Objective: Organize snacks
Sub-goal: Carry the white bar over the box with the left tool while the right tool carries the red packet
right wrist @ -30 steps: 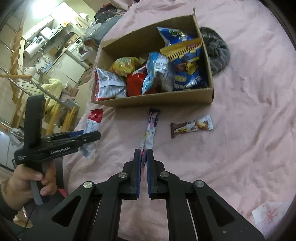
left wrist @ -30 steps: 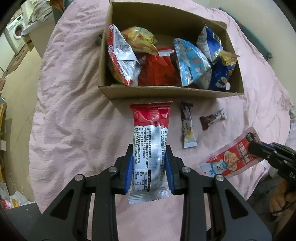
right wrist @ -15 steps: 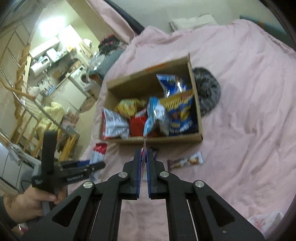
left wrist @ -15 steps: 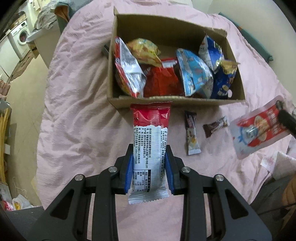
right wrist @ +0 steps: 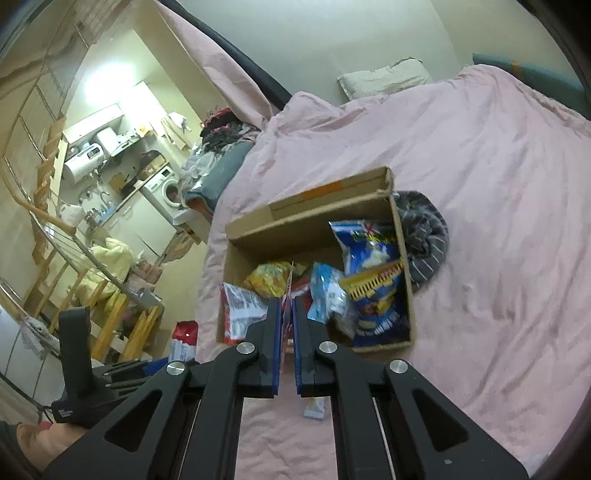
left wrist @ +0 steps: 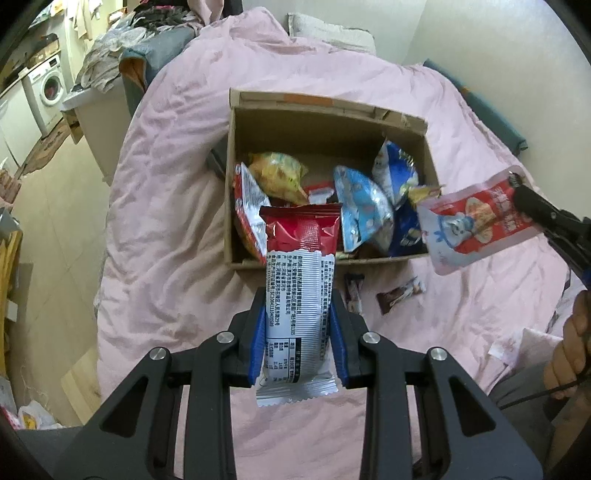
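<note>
A cardboard box (left wrist: 328, 122) (right wrist: 306, 221) holding several snack bags stands on a pink bedspread (left wrist: 166, 221). My left gripper (left wrist: 297, 314) is shut on a red and white snack bar (left wrist: 299, 280), held in the air in front of the box's near wall. My right gripper (right wrist: 285, 314) is shut on a flat red and white pouch (left wrist: 476, 230), seen edge-on (right wrist: 286, 295) in its own view, raised by the box's near right corner. A slim dark bar (left wrist: 354, 293) and a brown bar (left wrist: 399, 295) lie on the bedspread in front of the box.
A grey striped cloth (right wrist: 424, 236) lies against the box's right side. A pillow (left wrist: 328, 35) sits at the bed's head. Left of the bed are bare floor (left wrist: 48, 206), a washing machine (left wrist: 51, 85) and a drying rack (right wrist: 74, 258).
Both grippers have risen with their snacks. The right gripper carried the pouch up and toward the box's near right corner. The left bar now overlaps the box's front wall.
</note>
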`<action>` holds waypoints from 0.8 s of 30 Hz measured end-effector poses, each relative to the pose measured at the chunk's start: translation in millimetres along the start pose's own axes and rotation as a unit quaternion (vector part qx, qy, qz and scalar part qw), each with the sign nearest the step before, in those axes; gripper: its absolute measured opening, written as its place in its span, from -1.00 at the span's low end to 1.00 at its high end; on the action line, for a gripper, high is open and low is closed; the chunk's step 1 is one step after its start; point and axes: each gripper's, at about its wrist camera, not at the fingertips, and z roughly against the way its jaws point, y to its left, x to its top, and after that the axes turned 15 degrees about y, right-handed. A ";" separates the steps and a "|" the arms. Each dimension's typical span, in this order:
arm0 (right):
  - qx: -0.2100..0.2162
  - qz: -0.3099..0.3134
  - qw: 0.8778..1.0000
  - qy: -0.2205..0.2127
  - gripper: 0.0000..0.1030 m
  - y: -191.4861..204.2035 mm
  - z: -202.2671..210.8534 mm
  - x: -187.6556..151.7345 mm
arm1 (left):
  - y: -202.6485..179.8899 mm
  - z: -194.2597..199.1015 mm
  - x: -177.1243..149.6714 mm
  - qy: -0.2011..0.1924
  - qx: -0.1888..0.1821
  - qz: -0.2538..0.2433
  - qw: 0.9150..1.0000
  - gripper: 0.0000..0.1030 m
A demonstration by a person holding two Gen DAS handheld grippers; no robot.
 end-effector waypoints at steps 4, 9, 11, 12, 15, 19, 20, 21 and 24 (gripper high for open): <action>-0.001 -0.003 1.000 -0.004 -0.89 -2.8 0.2 13.9 | 0.2 9.4 14.9 -0.016 0.002 -0.003 1.000 -0.48; 0.000 -0.008 1.000 -0.005 -0.89 -9.1 -3.6 24.2 | 1.7 15.7 34.0 -0.028 0.002 -0.001 1.000 -0.48; -0.001 -0.011 1.000 -0.003 -0.89 -10.7 -7.9 28.1 | 0.5 16.3 40.5 -0.031 0.004 -0.003 0.999 -0.48; 0.000 -0.012 1.000 -0.002 -0.89 -11.6 -9.6 30.1 | -0.2 16.2 43.6 -0.032 0.004 -0.004 0.999 -0.48; -0.010 -0.004 1.000 -0.002 -0.89 -9.7 -17.4 39.3 | -1.5 12.7 57.9 -0.030 -0.002 -0.002 1.000 -0.48; -0.015 -0.006 1.000 0.007 -0.89 -10.2 -36.2 54.0 | -7.1 0.8 78.4 -0.036 0.012 -0.007 0.999 -0.48; -0.016 -0.005 1.000 0.009 -0.89 -10.2 -40.8 56.7 | -7.8 -3.7 83.0 -0.035 0.011 -0.006 0.999 -0.48; -0.016 -0.005 1.000 0.012 -0.89 -10.6 -45.7 59.1 | -8.4 -7.8 86.5 -0.033 0.012 -0.006 0.999 -0.48; -0.021 0.001 1.000 0.019 -0.89 -12.5 -60.4 64.4 | -11.4 -21.1 95.5 -0.033 0.017 -0.009 0.999 -0.48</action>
